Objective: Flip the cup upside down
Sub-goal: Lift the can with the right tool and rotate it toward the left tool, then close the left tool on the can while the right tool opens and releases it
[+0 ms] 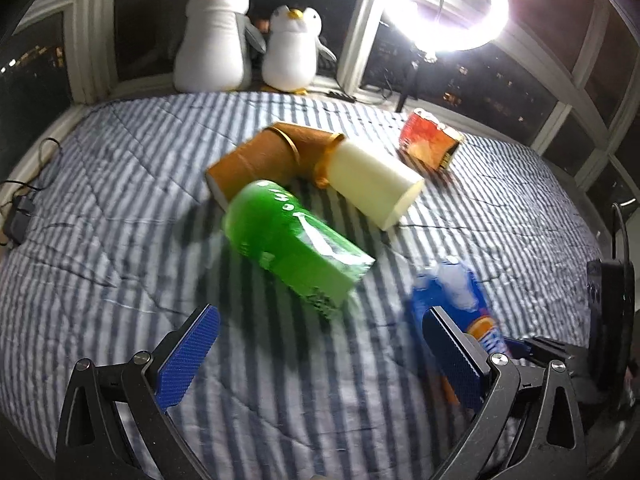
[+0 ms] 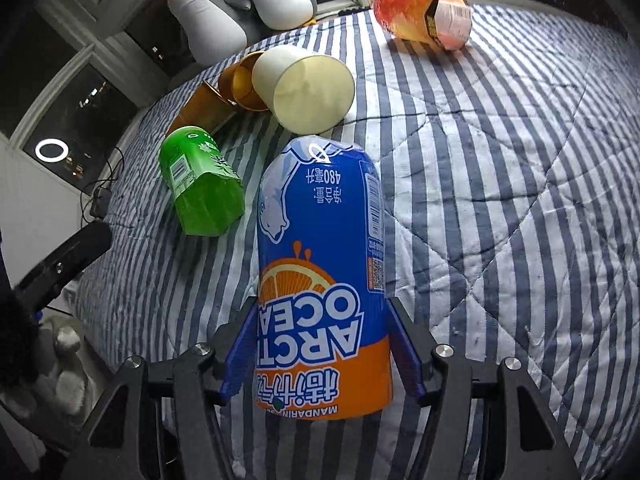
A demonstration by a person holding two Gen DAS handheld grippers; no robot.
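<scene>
While the left gripper (image 1: 320,356) jaws gape empty, right gripper (image 2: 322,344) jaws clamp the blue cup (image 2: 324,264).

We are in a home bedroom at night; the work surface is a bed covered by a blue-and-white striped quilt (image 2: 500,160) with stitched diamond seams; two plush penguins (image 1: 256,40) sit on the white window ledge (image 1: 132,86) behind it; the panes (image 1: 36,60) show a dark city with scattered lights; a ring light (image 1: 444,8) glares at the window; a cable and what may be a charger (image 1: 18,216) lie at the bed's edge.
</scene>
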